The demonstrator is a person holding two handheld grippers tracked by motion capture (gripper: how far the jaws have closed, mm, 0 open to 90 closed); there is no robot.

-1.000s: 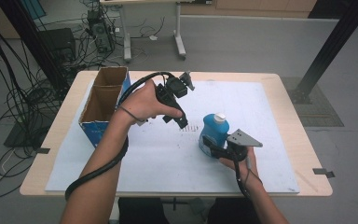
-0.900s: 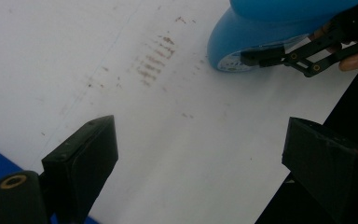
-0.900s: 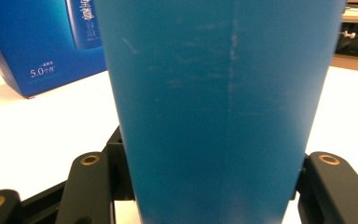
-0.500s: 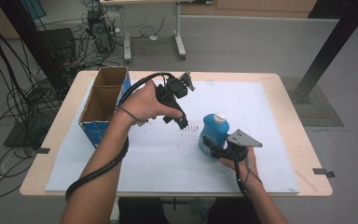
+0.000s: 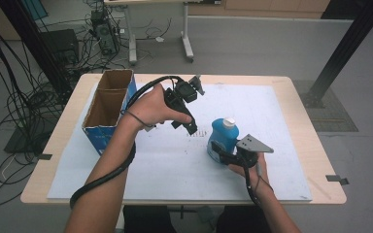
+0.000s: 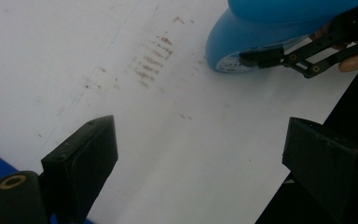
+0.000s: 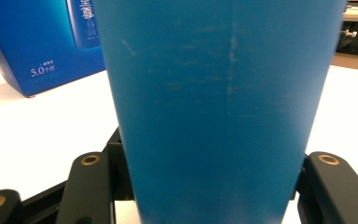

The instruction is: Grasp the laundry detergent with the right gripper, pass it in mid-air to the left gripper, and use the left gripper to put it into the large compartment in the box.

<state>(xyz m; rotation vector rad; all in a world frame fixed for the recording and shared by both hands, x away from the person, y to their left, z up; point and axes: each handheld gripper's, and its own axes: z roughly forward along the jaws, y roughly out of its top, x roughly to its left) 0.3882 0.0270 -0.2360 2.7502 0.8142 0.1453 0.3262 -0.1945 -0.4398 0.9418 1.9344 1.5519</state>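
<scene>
From the high view, the right gripper (image 5: 222, 151) is clamping the bottle (image 5: 222, 137) low on its blue body, near the middle of the white sheet (image 5: 272, 116). The bottle is standing upright there, its long axis vertical and its white cap (image 5: 228, 122) pointing up. The left gripper (image 5: 188, 127) is hanging just left of the bottle, apart from it, with the open box (image 5: 108, 109) farther left.

The right gripper view is adding the grip itself: both jaws are pressing the bottle's sides, and the box's blue printed wall is showing behind it.

The left gripper view is showing jaws standing wide apart with nothing between them, brown smudges (image 6: 151, 58) on the sheet, and the bottle's rounded base resting on it.
</scene>
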